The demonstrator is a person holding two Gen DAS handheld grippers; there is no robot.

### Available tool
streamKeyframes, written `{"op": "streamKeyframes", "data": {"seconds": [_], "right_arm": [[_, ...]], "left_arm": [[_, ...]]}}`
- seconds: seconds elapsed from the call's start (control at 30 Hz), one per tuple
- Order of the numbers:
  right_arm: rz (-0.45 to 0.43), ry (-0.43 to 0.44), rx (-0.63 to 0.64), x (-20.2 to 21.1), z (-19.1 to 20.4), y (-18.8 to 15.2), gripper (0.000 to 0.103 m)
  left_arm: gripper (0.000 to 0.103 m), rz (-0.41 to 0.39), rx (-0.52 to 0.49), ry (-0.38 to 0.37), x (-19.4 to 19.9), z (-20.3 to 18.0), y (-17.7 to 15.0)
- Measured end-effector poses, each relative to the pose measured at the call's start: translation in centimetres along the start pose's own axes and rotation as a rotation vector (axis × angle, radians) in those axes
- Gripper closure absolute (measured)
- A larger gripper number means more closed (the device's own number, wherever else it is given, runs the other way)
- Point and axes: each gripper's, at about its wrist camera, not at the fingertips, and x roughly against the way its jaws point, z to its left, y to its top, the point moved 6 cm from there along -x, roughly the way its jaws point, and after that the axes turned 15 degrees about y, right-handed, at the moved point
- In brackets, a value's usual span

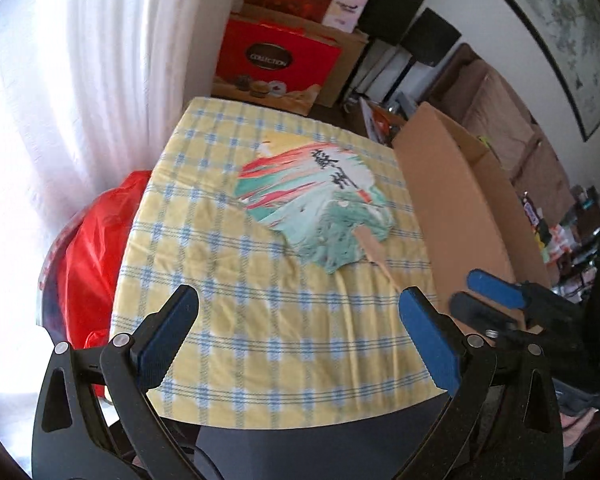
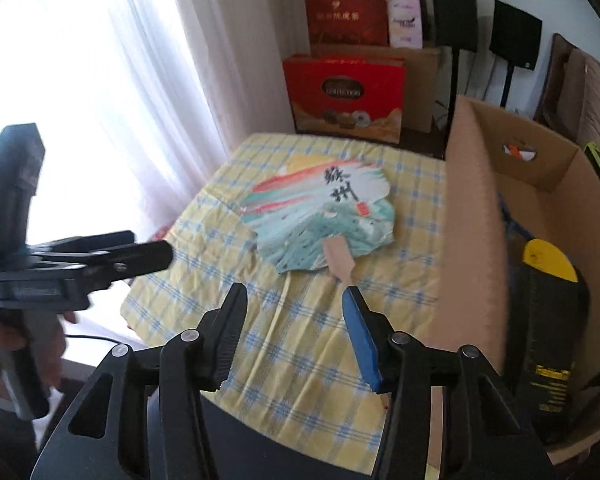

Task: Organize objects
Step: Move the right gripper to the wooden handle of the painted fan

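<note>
Bright daylight pours through white curtains [image 2: 148, 80]. Red gift boxes [image 2: 344, 88] sit stacked in the corner, two black speakers [image 2: 515, 36] beside them, a framed picture [image 1: 572, 40] on the wall.

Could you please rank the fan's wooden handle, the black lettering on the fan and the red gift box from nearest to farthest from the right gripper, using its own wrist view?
1. Wooden handle, just ahead of the right gripper.
2. Black lettering, mid-table.
3. Red gift box, beyond the table.

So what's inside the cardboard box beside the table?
In the cardboard box stands a black bag with a yellow top, with something blue behind it. The box floor and anything beneath the bag are hidden.
</note>
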Motion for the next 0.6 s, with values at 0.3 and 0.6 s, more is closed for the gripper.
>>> {"op": "streamKeyframes", "data": {"seconds": [0.3,0.6], "right_arm": [[0.049,-0.095,-0.028,-5.5,-2.8,-0.4,0.065],[0.108,-0.161,-0.045,-8.2,-6.4,-0.7,0.066]], "left_arm": [[0.003,0.030,0.035,0.003,-1.7,1.9,-1.0],[0.003,0.072,0.061,-0.032,-3.5,2.3,-1.7]]}}
